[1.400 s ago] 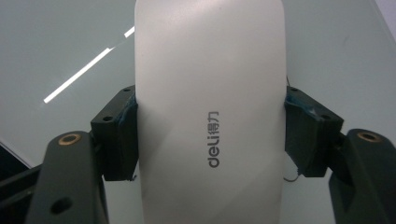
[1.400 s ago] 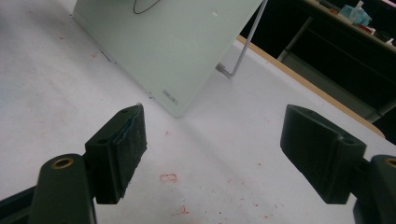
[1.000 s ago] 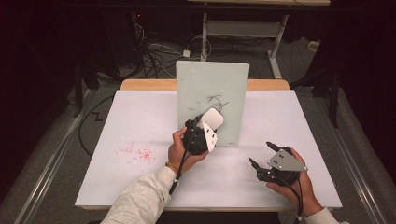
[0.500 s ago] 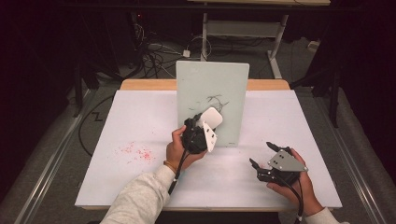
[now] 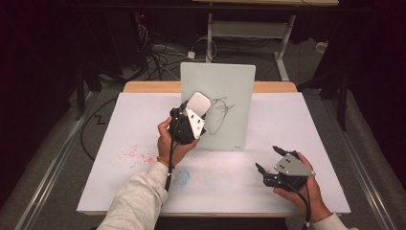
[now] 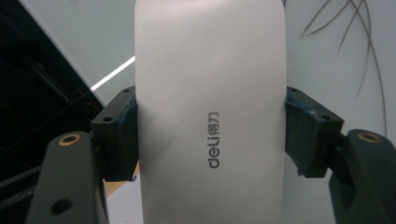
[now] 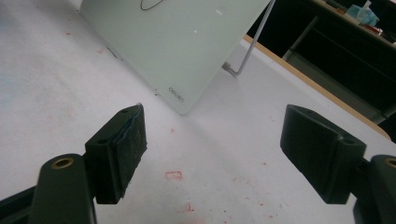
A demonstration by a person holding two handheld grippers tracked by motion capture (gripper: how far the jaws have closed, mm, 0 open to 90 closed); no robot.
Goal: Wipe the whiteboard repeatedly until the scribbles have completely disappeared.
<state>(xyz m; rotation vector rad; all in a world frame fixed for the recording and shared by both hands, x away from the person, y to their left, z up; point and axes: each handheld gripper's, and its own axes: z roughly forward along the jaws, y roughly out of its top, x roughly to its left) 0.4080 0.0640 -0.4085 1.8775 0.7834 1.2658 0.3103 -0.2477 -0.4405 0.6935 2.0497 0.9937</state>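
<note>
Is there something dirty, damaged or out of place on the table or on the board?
Nothing looks damaged. The white table cover carries red specks at its left and a faint blue smudge near the front. The upright board bears black scribbles, beside which the left gripper holds a white eraser.

Whiteboard eraser (image 6: 210,112): top and bottom ends cut off by the left gripper view's edges; both long sides covered where the jaws clamp it. Glass drawing board (image 5: 225,103): lower left portion hidden behind the eraser and left gripper (image 5: 187,125) in the high view. Black scribble (image 5: 219,115): too small to read. Red marks (image 7: 173,175) on the table: blurred, illegible.
</note>
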